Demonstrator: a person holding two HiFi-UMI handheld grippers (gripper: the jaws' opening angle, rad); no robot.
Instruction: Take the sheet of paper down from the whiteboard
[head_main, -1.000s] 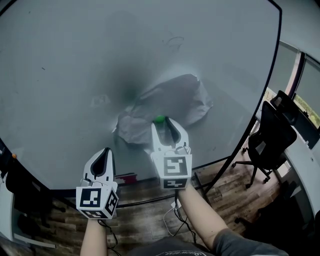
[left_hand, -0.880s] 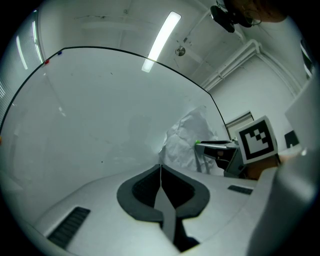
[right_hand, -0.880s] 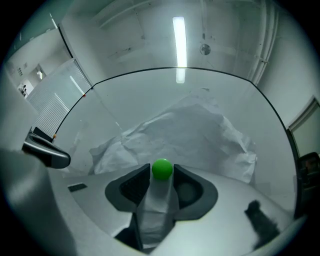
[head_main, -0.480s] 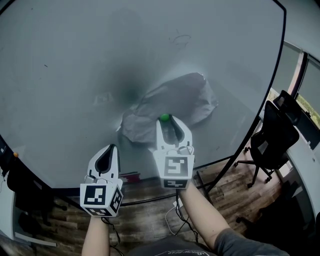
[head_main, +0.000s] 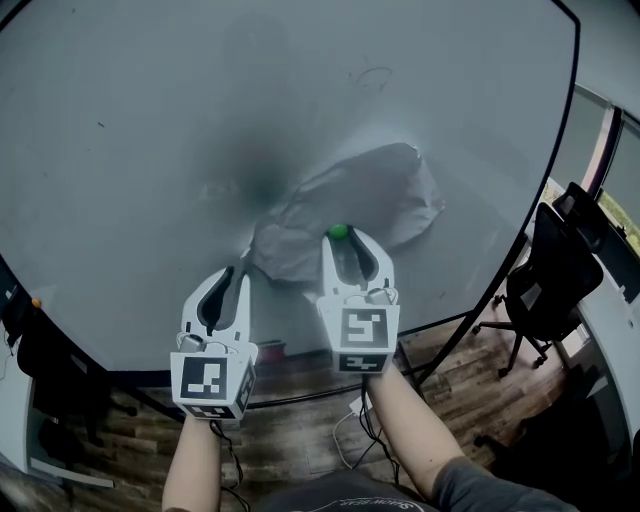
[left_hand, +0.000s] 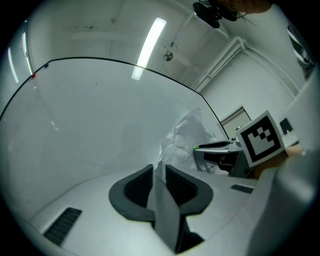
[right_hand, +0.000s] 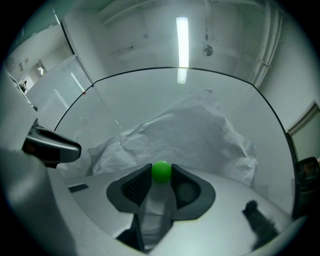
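Clinging to the whiteboard (head_main: 150, 130), the sheet of paper (head_main: 370, 200) sits a little right of the board's middle in the head view. It is heavily crumpled and bulges away from the surface. Its long axis runs on a slant, from a low, narrow end at the lower left up to a broader end at the upper right, where a creased corner sticks out toward the board's black frame. A green magnet (head_main: 339, 232) rests on the sheet near its lower edge.

The right gripper (head_main: 350, 240) points up at the board, and its jaws have just been closing. In the right gripper view the round magnet fills the gap between the jaw tips, with both pads touching its sides.

The left gripper (head_main: 236, 272) is lower and to the left, aimed at the sheet's lower-left end. Its jaws have just been opening and now stand slightly apart. In the left gripper view the paper's pale edge lines up with the narrow gap. Whether that edge lies between the pads or just beyond them I cannot tell.

An office chair (head_main: 545, 290) stands on the wooden floor (head_main: 300, 430) to the right of the board.
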